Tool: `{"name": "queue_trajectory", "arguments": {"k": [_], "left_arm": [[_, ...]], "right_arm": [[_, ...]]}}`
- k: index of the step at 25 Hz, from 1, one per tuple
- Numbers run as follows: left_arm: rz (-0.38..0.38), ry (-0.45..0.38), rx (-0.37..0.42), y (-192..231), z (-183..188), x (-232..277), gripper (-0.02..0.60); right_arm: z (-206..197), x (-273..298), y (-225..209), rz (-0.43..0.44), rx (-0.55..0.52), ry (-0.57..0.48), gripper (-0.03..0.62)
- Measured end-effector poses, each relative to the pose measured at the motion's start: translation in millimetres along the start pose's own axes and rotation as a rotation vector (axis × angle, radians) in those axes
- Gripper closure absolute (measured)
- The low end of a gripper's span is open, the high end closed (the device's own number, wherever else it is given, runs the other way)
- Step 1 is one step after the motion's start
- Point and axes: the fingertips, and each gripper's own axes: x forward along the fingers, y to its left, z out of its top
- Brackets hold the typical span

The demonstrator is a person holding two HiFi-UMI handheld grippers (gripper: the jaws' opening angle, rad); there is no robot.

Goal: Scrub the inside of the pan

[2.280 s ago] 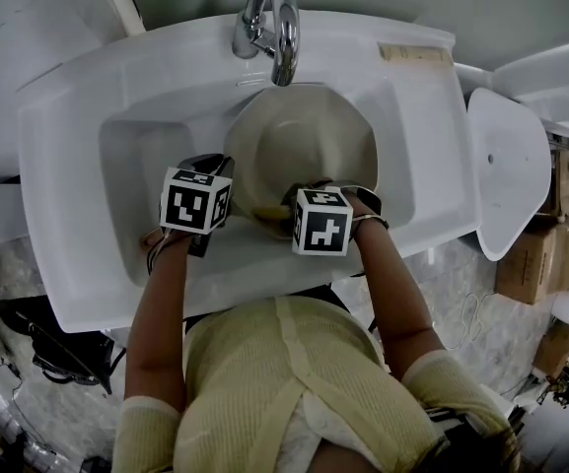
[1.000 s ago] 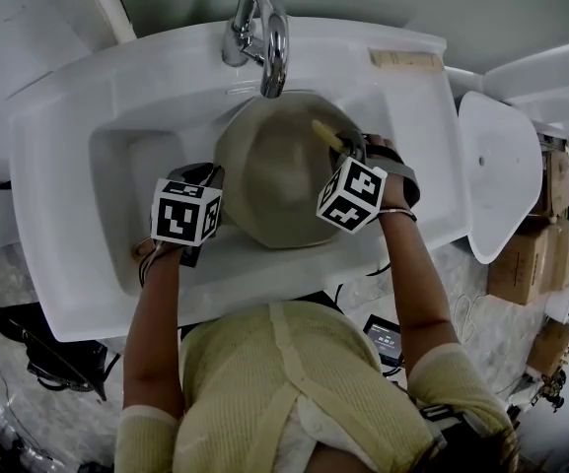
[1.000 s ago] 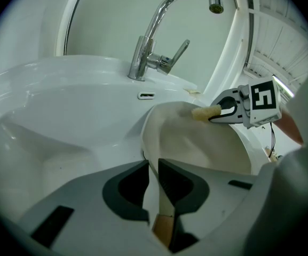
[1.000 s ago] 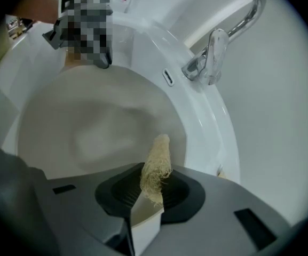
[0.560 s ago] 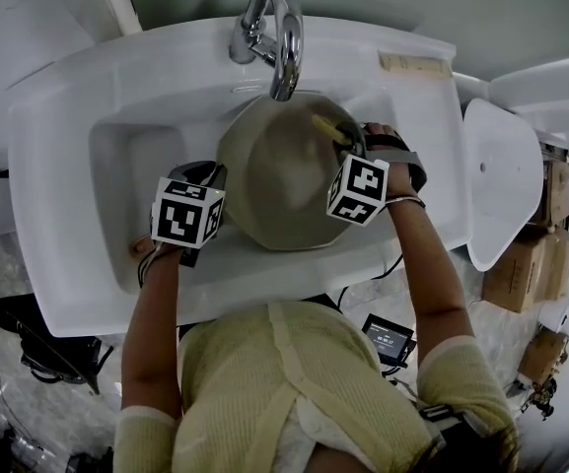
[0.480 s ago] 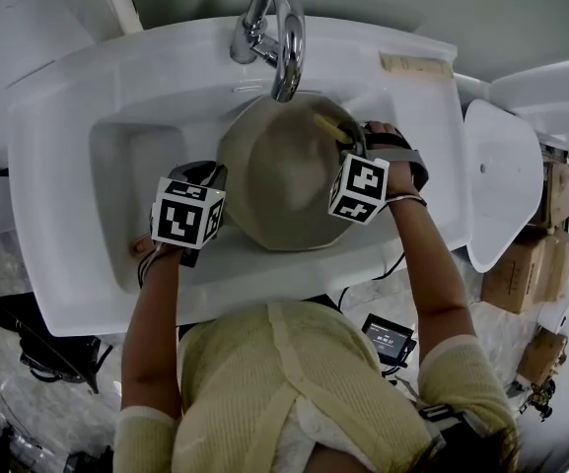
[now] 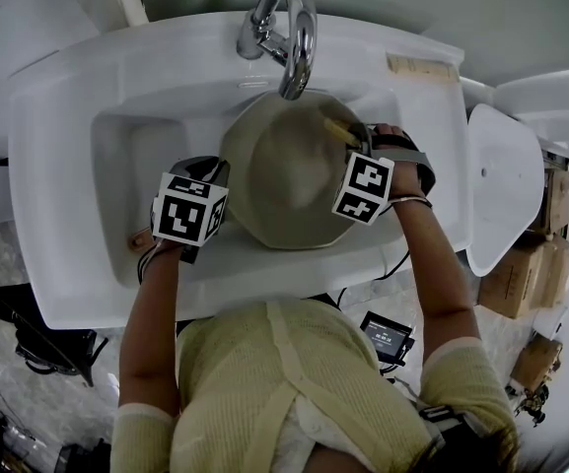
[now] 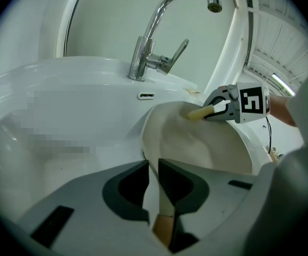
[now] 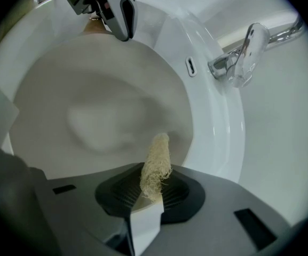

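A beige pan (image 7: 289, 180) lies tilted in the white sink (image 7: 67, 166). My left gripper (image 7: 215, 172) is shut on the pan's left rim, and the thin edge shows clamped between its jaws in the left gripper view (image 8: 152, 167). My right gripper (image 7: 355, 144) is shut on a pale loofah scrubber (image 7: 339, 131). The scrubber (image 9: 156, 161) sticks out past the jaws, its tip against the pan's inner wall (image 9: 89, 116) near the far right rim. The left gripper view also shows the scrubber (image 8: 199, 112) and the right gripper (image 8: 220, 108) at that rim.
A chrome faucet (image 7: 289, 28) arches over the pan's far edge. A small tan bar (image 7: 422, 67) lies on the sink's back right ledge. A white oval fixture (image 7: 506, 185) stands to the right of the sink, with cardboard boxes (image 7: 535, 264) on the floor beyond.
My right gripper has carried the scrubber from the pan's near edge to its far right side, and its marker cube has rolled. My left gripper has kept its hold.
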Motion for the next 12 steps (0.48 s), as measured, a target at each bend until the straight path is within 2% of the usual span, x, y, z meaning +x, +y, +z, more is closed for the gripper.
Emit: {"name": "queue_trajectory", "arguments": {"k": [12], "left_arm": [[0.002, -0.002, 0.006, 0, 1, 0, 0.480]], "right_arm": [[-15, -8, 22, 0.133, 0.054, 0.070, 0.505]]}}
